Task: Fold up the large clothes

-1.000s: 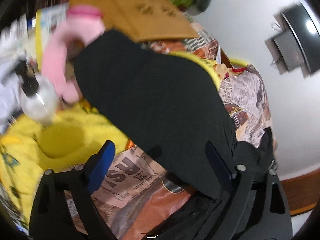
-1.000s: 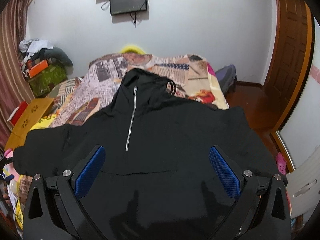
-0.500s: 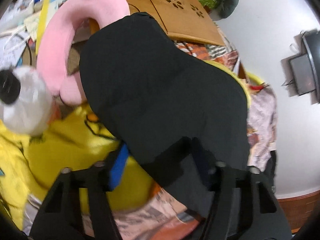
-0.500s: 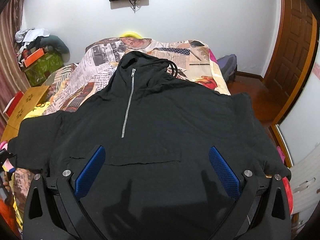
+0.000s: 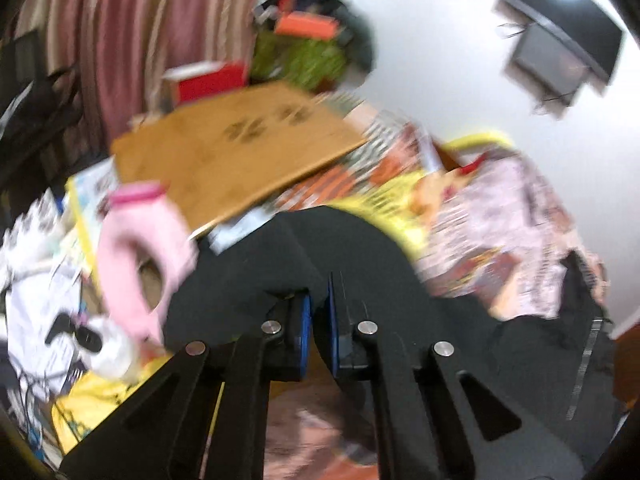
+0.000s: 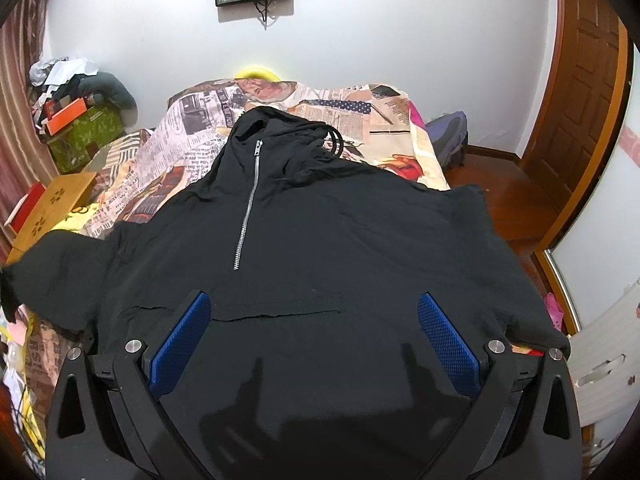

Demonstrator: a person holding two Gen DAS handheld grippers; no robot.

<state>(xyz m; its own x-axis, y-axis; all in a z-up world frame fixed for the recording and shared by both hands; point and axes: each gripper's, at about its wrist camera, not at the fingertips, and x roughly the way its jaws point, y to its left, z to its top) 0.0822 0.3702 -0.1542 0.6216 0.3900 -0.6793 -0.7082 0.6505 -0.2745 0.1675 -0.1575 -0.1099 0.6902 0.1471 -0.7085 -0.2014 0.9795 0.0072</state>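
— What did you have on your left side?

— Your left gripper [image 5: 318, 312] was pressed together on the black sleeve [image 5: 348, 248] of the hoodie [image 6: 320, 248], the cloth pinched between its blue pads. The sleeve hung off the bed's left edge, beside a pink neck pillow [image 5: 136, 248] and below a wooden lap table [image 5: 224, 152]; that view was blurred.

— And where did the garment lie?

— You had the hoodie spread front-up across the newspaper-print bedsheet [image 6: 188, 140], zipper [image 6: 248, 204] running toward the hood near the far wall.

— And your right side?

— Your right gripper [image 6: 316, 332] hovered over the hoodie's lower hem with its jaws spread wide, nothing between them. A wooden door [image 6: 580, 100] stood at the far right.
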